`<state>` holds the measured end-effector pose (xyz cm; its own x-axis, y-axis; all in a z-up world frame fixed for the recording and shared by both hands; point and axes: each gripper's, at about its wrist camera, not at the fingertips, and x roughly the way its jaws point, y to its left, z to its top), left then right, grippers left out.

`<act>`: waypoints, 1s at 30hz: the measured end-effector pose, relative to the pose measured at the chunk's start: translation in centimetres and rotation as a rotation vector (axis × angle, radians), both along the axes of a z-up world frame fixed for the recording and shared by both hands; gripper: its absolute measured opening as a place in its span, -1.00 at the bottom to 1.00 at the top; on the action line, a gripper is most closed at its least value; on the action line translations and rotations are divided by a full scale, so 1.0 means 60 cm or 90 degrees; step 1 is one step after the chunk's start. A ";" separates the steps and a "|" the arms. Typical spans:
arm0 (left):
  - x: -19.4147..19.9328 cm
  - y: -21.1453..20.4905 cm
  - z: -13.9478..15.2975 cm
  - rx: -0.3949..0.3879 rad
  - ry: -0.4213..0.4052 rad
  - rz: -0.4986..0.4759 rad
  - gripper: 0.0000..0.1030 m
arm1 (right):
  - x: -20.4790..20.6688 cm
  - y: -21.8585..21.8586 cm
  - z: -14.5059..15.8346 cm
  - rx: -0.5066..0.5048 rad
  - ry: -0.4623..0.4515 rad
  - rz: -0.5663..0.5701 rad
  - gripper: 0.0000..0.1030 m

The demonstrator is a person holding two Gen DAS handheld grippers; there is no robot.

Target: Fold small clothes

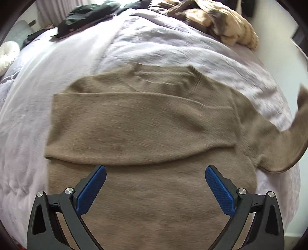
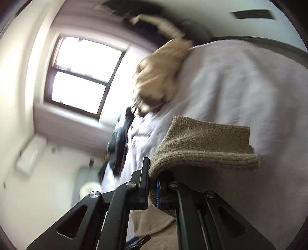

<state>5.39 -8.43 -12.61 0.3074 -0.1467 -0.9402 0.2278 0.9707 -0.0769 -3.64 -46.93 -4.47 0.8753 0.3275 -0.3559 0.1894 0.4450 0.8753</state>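
Left wrist view first: the left gripper (image 1: pixel 156 173) hangs over the tan knit sweater (image 1: pixel 146 134), jaws spread wide with nothing between the blue pads (image 1: pixel 90 192), so it's holding nothing. The sweater lies flat on the lavender bedspread (image 1: pixel 154 42), right under and ahead of the gripper. One sleeve is folded across the body, forming a band that runs left to right across the frame. The other sleeve (image 1: pixel 284 146) stretches off toward the bed's right edge and lifts up off the cover there. Far side of the bed has a pile of dark clothes (image 1: pixel 86 17) near the far left corner and a fluffy beige blanket (image 1: pixel 227 25) at the far right corner.

Right wrist view: pretty blurry and tilted. The right gripper (image 2: pixel 152 184) is clamped tight on the sweater's sleeve end (image 2: pixel 202 152). The ribbed cuff sticks out past the fingertips and flops over to the right, with more knit hanging down below the jaws. The bedspread sits behind it, and a window (image 2: pixel 82 77) is off to the left.
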 end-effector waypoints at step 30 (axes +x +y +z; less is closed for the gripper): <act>0.033 0.324 -0.035 0.034 -0.005 0.164 1.00 | 0.318 0.555 -0.140 -0.299 0.183 0.426 -0.86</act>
